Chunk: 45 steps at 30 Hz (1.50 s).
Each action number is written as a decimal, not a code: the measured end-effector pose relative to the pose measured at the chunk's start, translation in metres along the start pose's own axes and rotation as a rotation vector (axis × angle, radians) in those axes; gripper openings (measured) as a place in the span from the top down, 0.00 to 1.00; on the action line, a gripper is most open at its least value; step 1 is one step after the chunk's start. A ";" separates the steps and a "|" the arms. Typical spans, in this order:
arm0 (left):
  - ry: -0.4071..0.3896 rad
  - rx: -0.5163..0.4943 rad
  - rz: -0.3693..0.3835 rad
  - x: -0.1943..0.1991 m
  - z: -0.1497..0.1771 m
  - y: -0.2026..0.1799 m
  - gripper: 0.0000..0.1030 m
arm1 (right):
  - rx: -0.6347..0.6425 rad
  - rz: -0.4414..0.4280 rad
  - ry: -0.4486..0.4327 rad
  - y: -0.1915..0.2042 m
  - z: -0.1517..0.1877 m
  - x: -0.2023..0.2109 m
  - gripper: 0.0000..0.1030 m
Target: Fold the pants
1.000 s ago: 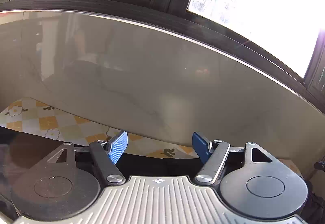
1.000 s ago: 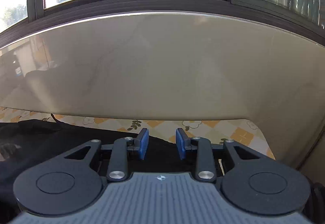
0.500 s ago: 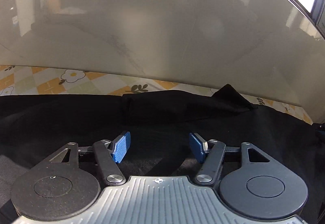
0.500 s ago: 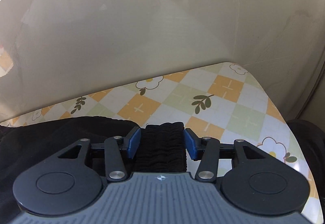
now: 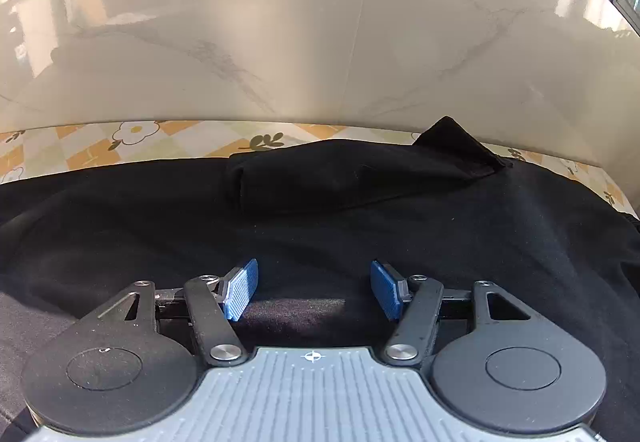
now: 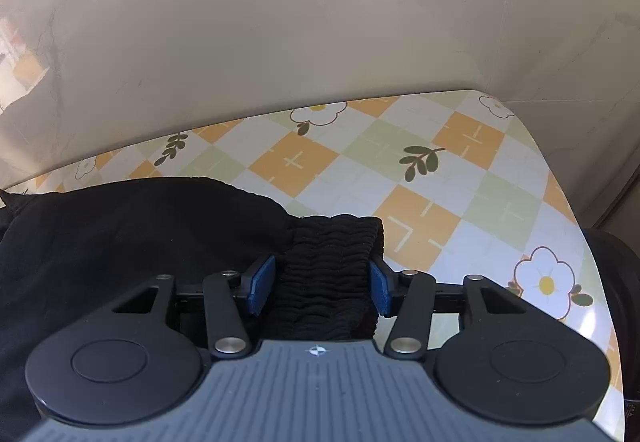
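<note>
Pants (image 5: 360, 226) black on checked floral tablecloth (image 6: 400, 169) | marble wall (image 5: 320, 21) | left tool (image 5: 312, 290) wide | right tool (image 6: 322, 284) opening around waistband (image 6: 328, 266)

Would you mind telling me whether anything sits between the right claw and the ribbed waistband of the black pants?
Nothing visible does. The waistband already lies between the opening blue pads of the right claw, with only bare patterned tablecloth beyond it.

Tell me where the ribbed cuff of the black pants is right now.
In the right wrist view, the ribbed cuff lies between the opening jaws of the right hand-held gripper, at the pants' right end on the checkered floral tablecloth.
</note>
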State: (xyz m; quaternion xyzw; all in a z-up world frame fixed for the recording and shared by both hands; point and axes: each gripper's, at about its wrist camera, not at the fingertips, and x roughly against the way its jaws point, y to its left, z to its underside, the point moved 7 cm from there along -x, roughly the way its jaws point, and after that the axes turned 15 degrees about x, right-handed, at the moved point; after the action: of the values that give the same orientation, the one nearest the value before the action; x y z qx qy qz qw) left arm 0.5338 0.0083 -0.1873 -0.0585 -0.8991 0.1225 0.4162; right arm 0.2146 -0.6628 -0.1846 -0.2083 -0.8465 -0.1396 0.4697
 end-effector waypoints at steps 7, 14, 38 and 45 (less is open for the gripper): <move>0.009 0.004 -0.011 0.015 0.006 -0.009 0.37 | 0.132 0.101 -0.035 0.010 -0.016 0.005 0.58; -0.035 0.087 0.039 0.016 -0.013 -0.016 0.38 | 0.158 0.330 -0.378 -0.002 -0.066 0.080 0.59; -0.157 0.343 0.045 0.089 -0.096 0.094 0.38 | 0.160 -0.059 -0.459 0.169 -0.062 0.110 0.24; -0.196 0.469 -0.141 0.108 -0.134 0.239 0.38 | 0.186 -0.146 -0.422 0.236 -0.069 0.092 0.23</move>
State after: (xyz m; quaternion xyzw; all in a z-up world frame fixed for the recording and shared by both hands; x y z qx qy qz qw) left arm 0.5670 0.2845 -0.0884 0.1144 -0.8840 0.3034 0.3367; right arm 0.3359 -0.4658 -0.0604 -0.1268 -0.9478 -0.0481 0.2884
